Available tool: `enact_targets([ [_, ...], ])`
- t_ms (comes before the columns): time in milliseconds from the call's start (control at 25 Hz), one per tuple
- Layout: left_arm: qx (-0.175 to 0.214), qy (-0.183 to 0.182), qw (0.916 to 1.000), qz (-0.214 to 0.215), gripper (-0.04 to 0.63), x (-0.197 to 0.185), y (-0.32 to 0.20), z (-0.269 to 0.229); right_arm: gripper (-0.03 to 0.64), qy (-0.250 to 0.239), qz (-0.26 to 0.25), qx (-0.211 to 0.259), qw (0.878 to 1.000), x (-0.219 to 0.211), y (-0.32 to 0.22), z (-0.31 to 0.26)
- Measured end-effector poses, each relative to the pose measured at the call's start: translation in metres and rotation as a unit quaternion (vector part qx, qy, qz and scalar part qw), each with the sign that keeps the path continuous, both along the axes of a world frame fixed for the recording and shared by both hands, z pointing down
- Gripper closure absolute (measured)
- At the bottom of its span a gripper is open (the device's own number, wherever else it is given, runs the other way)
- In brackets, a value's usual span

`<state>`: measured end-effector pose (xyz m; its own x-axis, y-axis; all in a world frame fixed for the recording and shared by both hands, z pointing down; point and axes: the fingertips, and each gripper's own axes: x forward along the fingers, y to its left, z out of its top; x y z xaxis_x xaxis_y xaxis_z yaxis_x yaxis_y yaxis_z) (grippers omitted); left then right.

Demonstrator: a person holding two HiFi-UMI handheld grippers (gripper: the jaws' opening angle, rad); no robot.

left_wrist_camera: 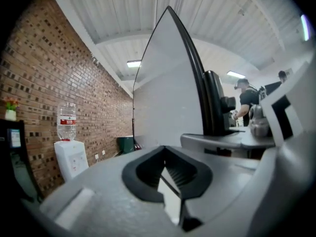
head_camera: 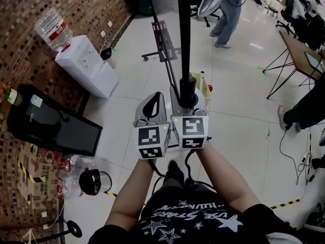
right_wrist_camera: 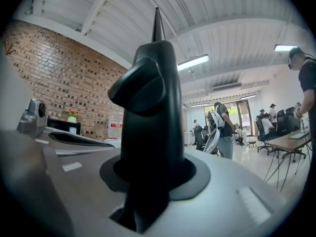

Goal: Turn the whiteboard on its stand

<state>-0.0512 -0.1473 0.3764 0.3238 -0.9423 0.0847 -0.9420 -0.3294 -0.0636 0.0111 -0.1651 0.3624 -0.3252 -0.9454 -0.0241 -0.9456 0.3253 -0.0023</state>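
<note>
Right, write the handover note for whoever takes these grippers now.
Left gripper: fingertips together, nothing between them, close by the whiteboard and its white face. Whether it touches cannot be told.
Right gripper: closed round the black edge post of the board.
The board stands upright, edge-on to you. The stand's wheeled foot is on the floor ahead.
Done: the right gripper has its hold on the edge. How far round the board is cannot be judged.
Left to do: swing the board round on its stand, probably led by the right, then let go.
</note>
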Motion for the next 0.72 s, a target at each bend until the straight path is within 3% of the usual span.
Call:
enact_targets([
  [440, -0.001, -0.002, 0.9999, 0.011, 0.589, 0.019, 0.044, 0.0, 0.472, -0.006, 0.023, 0.004, 1.0, 0.022, 0.048, -0.005],
  [720, 0.02, 0.025, 0.9985, 0.044, 0.589, 0.027, 0.066, -0.015, 0.486, -0.02, 0.05, 0.01, 0.999, 0.031, 0.075, -0.006],
])
